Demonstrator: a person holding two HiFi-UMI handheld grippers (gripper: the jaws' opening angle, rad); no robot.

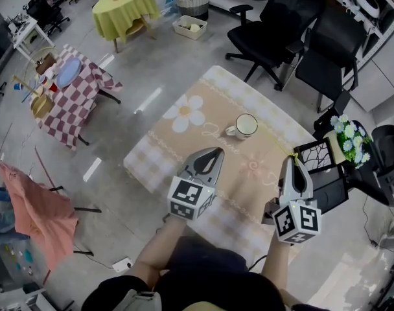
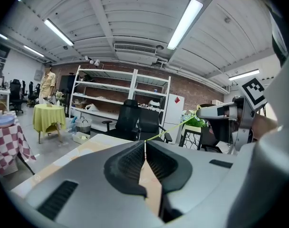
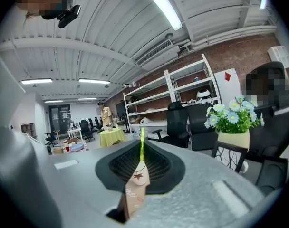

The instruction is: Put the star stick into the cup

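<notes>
Beige flowered cloth covers the table, which stands on a grey office floor with black chairs behind it and a pot of flowers on a black stand to the right. A white cup sits upright on the far part of the cloth, its handle turned toward the person. The right gripper hangs over the table's right edge with its jaws clenched on the stick. In the right gripper view the thin yellow-green stick rises from between the closed pads of that gripper. From the head view the stick runs from those jaws up and left toward the cup, its far end close to the rim, outside the cup; whether it touches cannot be told. The left gripper hovers over the middle of the cloth, near the cup and well apart from the right one. Its own view shows its jaws pressed together with nothing between them, and beyond their tips the stick slanting up to the right gripper.
</notes>
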